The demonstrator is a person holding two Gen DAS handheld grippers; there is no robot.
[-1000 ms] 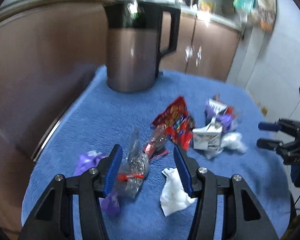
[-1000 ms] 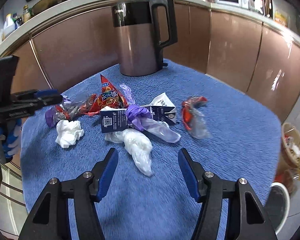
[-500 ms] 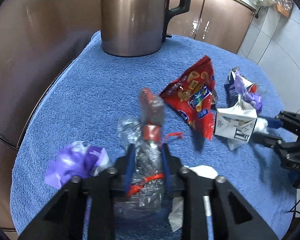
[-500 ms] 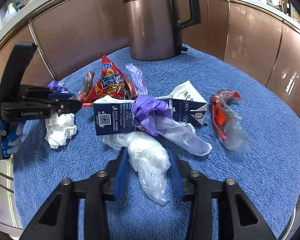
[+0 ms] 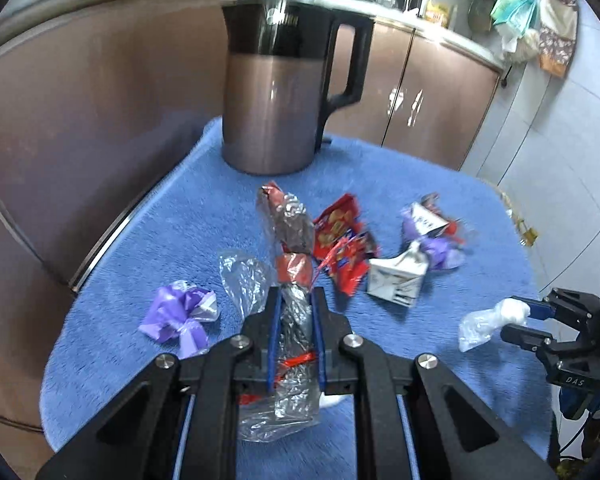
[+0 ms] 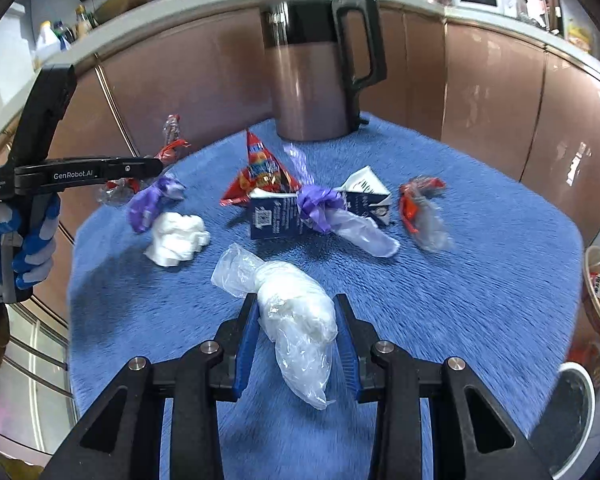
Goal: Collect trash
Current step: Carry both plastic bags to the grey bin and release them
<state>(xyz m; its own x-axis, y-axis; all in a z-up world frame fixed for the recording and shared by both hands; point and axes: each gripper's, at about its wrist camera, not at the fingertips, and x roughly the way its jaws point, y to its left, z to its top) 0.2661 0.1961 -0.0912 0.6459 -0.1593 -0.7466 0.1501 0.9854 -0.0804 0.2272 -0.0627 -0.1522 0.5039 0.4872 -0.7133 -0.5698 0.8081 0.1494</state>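
The left gripper [image 5: 295, 312] is clamped on a crinkled clear-and-red wrapper [image 5: 294, 264], held above the blue towel [image 5: 148, 240]; the right gripper [image 6: 296, 320] pinches a white plastic bag [image 6: 296, 312], also raised off the towel. Toward the kettle [image 6: 312, 76] from both tools lie the remaining scraps: red snack packet [image 6: 260, 172], torn carton [image 6: 276, 216], purple bag [image 6: 152, 200], white tissue [image 6: 176, 236]; bare towel stretches from the kettle's handle side to the rounded edge, beyond which a bin [image 6: 572, 412] stands beside the cabinets [image 6: 492, 96].
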